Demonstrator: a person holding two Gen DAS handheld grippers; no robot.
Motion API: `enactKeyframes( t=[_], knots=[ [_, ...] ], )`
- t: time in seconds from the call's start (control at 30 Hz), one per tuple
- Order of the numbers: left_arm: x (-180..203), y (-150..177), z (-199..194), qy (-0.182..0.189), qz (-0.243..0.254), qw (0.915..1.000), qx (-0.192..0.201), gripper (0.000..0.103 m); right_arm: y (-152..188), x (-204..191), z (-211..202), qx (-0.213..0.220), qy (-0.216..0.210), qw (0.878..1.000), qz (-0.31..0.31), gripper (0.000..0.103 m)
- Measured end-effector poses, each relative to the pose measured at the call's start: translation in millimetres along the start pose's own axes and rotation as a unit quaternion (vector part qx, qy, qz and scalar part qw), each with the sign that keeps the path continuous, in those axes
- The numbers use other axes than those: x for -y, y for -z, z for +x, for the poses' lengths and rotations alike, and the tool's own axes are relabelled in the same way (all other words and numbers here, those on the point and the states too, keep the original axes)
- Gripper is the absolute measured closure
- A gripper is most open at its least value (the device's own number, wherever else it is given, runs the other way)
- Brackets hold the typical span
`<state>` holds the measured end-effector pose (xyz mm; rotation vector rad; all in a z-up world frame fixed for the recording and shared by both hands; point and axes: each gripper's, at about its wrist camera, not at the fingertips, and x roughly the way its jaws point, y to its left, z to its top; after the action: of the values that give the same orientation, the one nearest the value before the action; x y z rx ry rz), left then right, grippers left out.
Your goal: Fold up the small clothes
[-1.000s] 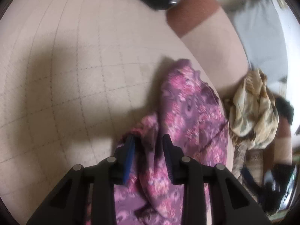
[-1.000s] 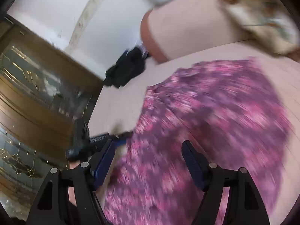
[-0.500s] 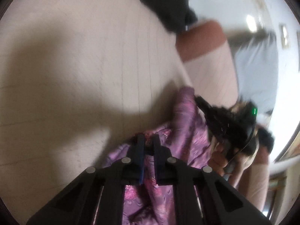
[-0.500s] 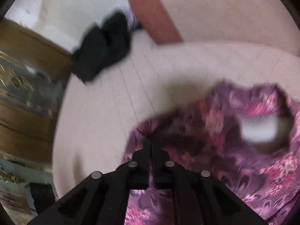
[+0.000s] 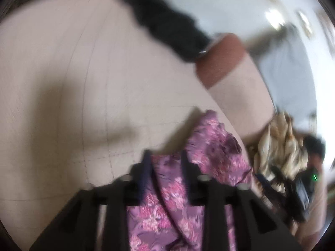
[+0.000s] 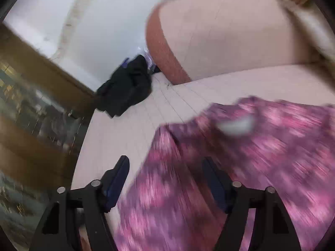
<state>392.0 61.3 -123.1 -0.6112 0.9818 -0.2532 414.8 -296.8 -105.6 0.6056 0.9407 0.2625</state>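
Operator: Status of the fold?

Technician: Incomplete, judging by how the cloth lies. The purple floral garment (image 5: 209,152) rests on the bed (image 5: 83,83), bunched and creased rather than flat. No squared fold edge shows in either view. Flattening and the main folds appear to remain.

Operator: Gripper states?

Technician: The left gripper (image 5: 166,163) has its jaws opening. A ridge of the garment runs between them, but the pads do not press on it. The right gripper (image 6: 165,177) stands with jaws wide apart. The garment's edge lies between them and over the right-hand finger; nothing is clamped.

Operator: Material and shape?

Technician: The garment is thin, limp fabric with a pink flower print on purple. It drapes in soft ridges and would likely slip when pulled. A pale oval patch (image 6: 236,125) shows in it in the right wrist view; hole or opening cannot be told through the blur. The bed cover is pale pink, matte, with a faint stitched grid.

Operator: Other items?

Technician: A pink bolster with a rust-coloured end (image 5: 222,60) lies at the head of the bed. A black bundle of cloth (image 6: 125,87) sits beside it. A crumpled beige patterned cloth (image 5: 278,146) lies just beyond the garment, apparently not yet folded.
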Motion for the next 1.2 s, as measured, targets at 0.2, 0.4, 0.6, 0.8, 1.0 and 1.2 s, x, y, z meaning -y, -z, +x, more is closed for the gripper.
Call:
enactKeyframes(
  t=[0.2, 0.4, 0.6, 0.8, 1.0, 1.2],
  knots=[
    [15.8, 75.3, -57.9, -0.043, 0.121, 0.9917, 0.01, 0.042, 129.2, 60.0, -125.8, 0.01, 0.04, 0.998, 0.049, 0.026],
    [-14.8, 161.0, -77.6, -0.086, 0.145, 0.9852, -0.031, 0.042, 248.5, 114.1, -166.1, 0.004, 0.018, 0.989, 0.15, 0.041],
    [-33.9, 170.5, -95.5, -0.113, 0.118, 0.9864, -0.012, 0.042, 260.5, 119.3, -142.4, -0.029, 0.007, 0.986, 0.164, 0.099],
    [-57.9, 175.7, -110.3, -0.168, 0.104, 0.9803, 0.003, 0.038, 264.7, 109.3, -188.7, 0.039, 0.047, 0.988, 0.142, 0.097],
    [-66.8, 179.1, -101.8, -0.178, 0.109, 0.9769, -0.047, 0.038, 275.6, 116.0, -201.9, 0.037, 0.023, 0.981, 0.19, 0.043],
    [-62.2, 194.4, -99.0, -0.171, 0.134, 0.9725, -0.084, 0.038, 320.6, 103.8, -241.6, 0.042, 0.125, 0.975, 0.181, 0.031]
  ],
)
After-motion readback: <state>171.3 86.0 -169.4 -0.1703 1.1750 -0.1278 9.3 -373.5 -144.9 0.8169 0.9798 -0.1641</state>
